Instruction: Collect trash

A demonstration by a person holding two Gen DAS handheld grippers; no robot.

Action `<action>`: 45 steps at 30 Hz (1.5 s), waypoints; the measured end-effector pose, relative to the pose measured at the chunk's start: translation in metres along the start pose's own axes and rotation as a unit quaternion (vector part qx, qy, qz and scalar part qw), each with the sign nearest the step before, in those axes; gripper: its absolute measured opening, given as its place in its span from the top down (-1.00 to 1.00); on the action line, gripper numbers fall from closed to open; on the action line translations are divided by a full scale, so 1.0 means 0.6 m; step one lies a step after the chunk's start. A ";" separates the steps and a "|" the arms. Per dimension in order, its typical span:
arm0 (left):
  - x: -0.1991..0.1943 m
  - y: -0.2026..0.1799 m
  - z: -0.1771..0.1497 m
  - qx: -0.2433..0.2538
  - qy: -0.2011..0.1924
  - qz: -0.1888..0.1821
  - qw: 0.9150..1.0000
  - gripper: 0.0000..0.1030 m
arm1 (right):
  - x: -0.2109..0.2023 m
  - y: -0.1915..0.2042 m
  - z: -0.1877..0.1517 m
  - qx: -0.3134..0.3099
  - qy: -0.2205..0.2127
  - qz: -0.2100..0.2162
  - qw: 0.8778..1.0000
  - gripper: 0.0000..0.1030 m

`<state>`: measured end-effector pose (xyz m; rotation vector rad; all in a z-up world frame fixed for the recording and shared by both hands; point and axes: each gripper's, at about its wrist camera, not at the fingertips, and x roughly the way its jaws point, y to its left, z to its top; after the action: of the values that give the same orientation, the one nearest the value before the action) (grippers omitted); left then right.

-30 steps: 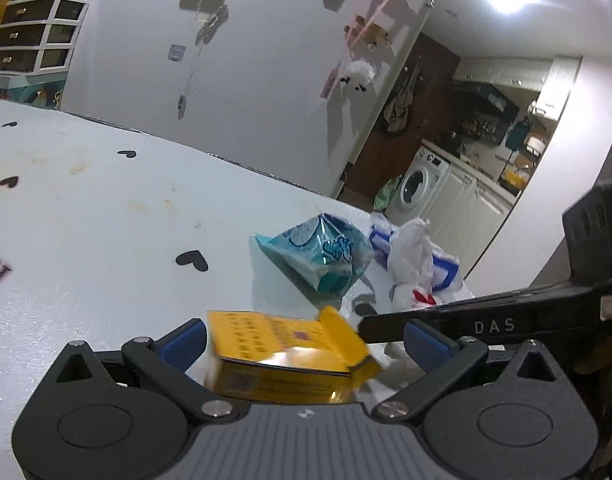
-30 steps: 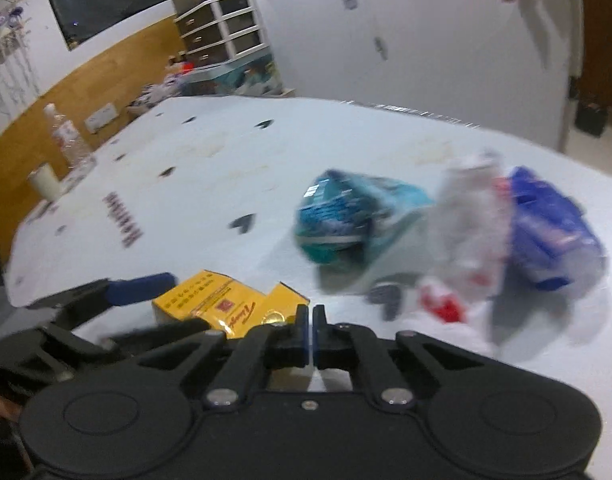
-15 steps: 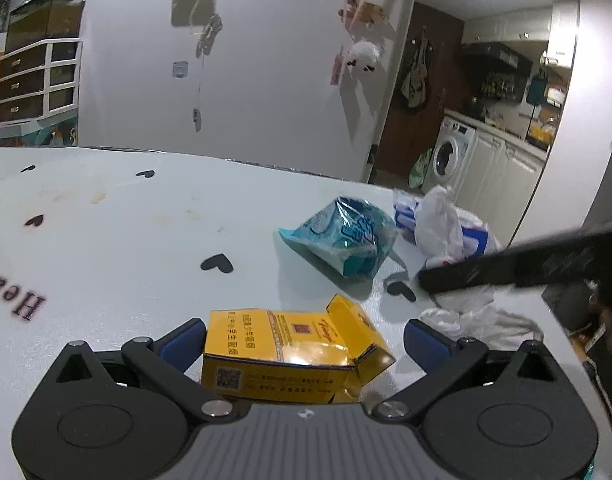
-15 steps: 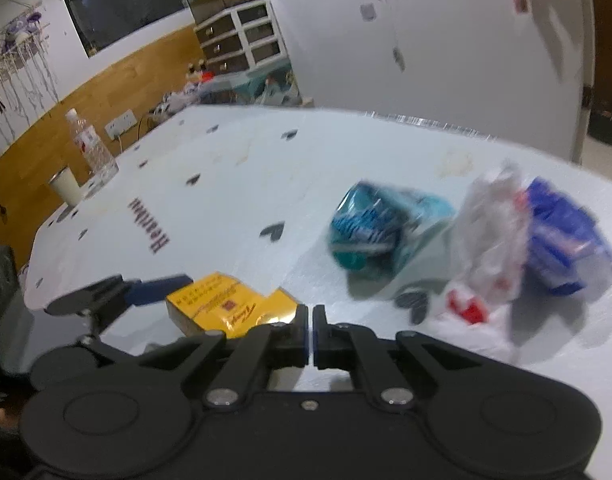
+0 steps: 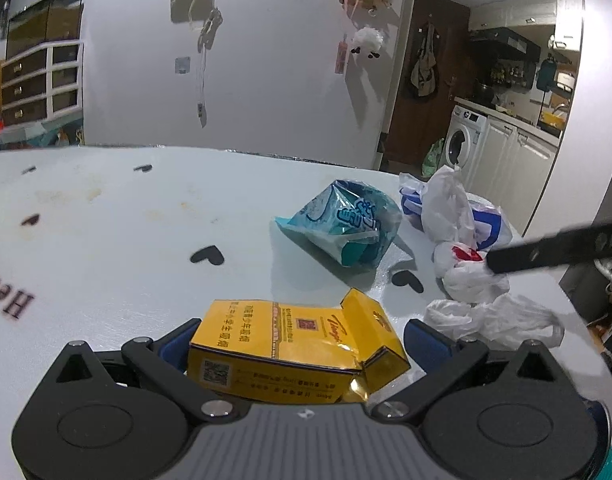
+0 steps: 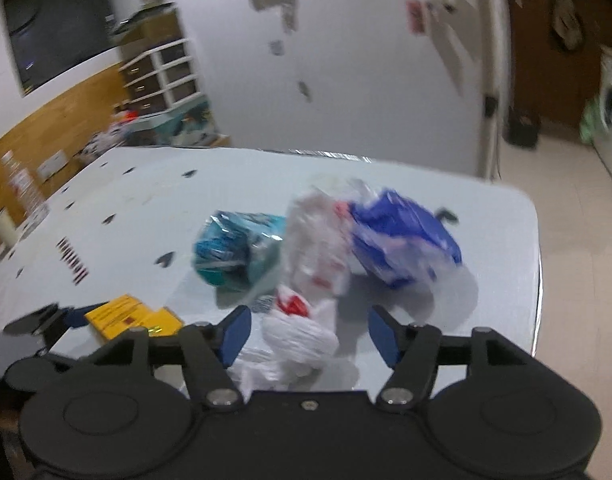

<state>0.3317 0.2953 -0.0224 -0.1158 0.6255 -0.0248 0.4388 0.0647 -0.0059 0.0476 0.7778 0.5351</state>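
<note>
A yellow cigarette box (image 5: 289,340) with its lid flipped up lies on the white table (image 5: 105,248). It sits between the fingers of my left gripper (image 5: 301,332), which is open; a gap shows at the right pad. In the right wrist view my right gripper (image 6: 308,328) straddles a crumpled white plastic bag with red print (image 6: 297,332). Its jaws are opening and the pads stand clear of the bag. A teal snack bag (image 5: 342,228) and a blue-and-white plastic bag (image 6: 402,236) lie farther back. One right gripper finger (image 5: 546,248) reaches in over the white bag (image 5: 470,280).
A flatter white bag (image 5: 494,320) lies near the table's right edge (image 6: 534,264), with tiled floor beyond. A water bottle (image 6: 21,184) and a cup (image 6: 3,228) stand at the far left. Black heart prints dot the tabletop.
My right gripper went from shut to open and swung right, over the white bags. The left wrist view has levelled out, with the yellow box still between its fingers.
</note>
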 end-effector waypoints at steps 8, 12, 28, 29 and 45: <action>0.016 0.001 0.004 -0.019 0.004 -0.013 1.000 -0.99 | 0.038 0.008 -0.020 0.017 0.012 0.015 1.000 -0.02; 0.016 -0.006 0.005 -0.013 0.004 -0.019 1.000 -0.93 | 0.039 0.011 -0.024 0.008 0.010 0.017 1.000 0.06; -0.061 -0.004 0.023 -0.019 -0.091 0.001 0.996 -0.91 | -0.033 0.026 -0.024 -0.035 -0.058 0.023 0.997 0.11; -0.065 -0.005 0.025 -0.019 -0.094 0.003 0.995 -0.91 | -0.041 0.027 -0.024 -0.040 -0.064 0.022 0.997 0.11; -0.111 -0.089 0.015 0.005 -0.129 0.020 0.991 -0.91 | -0.162 -0.004 -0.072 -0.053 -0.135 -0.021 0.989 0.11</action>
<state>0.2836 0.2473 0.0295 -0.0947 0.3700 0.0247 0.3533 0.0099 0.0263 0.0055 0.4835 0.5171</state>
